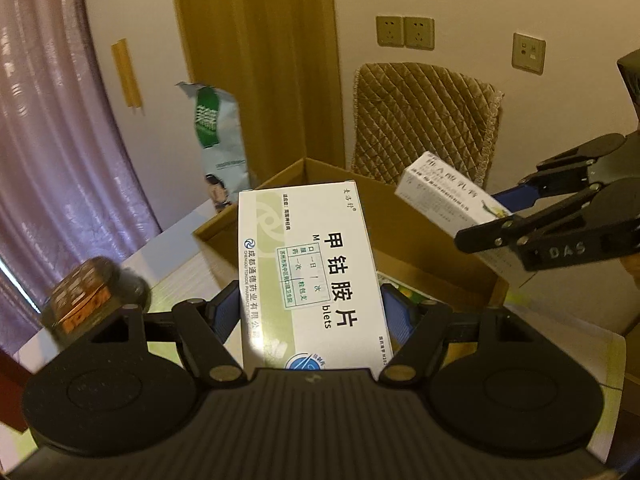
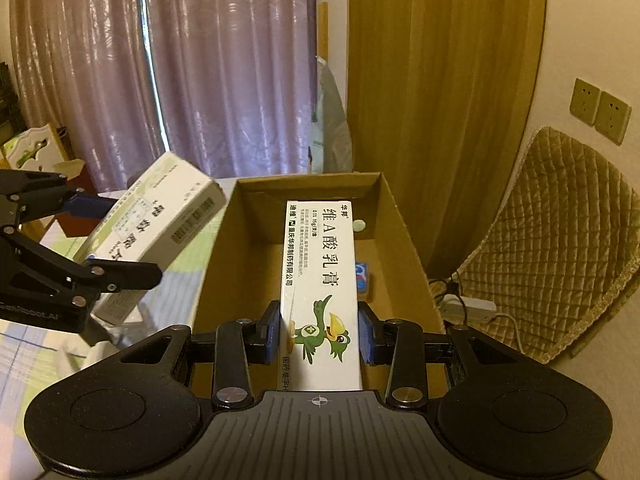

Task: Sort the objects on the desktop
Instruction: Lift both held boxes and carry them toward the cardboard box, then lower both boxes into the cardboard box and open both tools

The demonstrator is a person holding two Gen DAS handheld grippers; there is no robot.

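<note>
Now | left claw (image 1: pixel 312 308) grips tablet box (image 1: pixel 308 264); right claw (image 2: pixel 320 332) grips ointment box (image 2: pixel 320 280); carton (image 2: pixel 400 216) floor mostly hidden

Each wrist camera sits close behind its own fingers, angled forward and slightly down over the open cardboard box (image 1: pixel 420 216); the left view faces the quilted chair (image 1: pixel 424 120); both views share box, chair, curtain (image 2: pixel 200 80).
</note>
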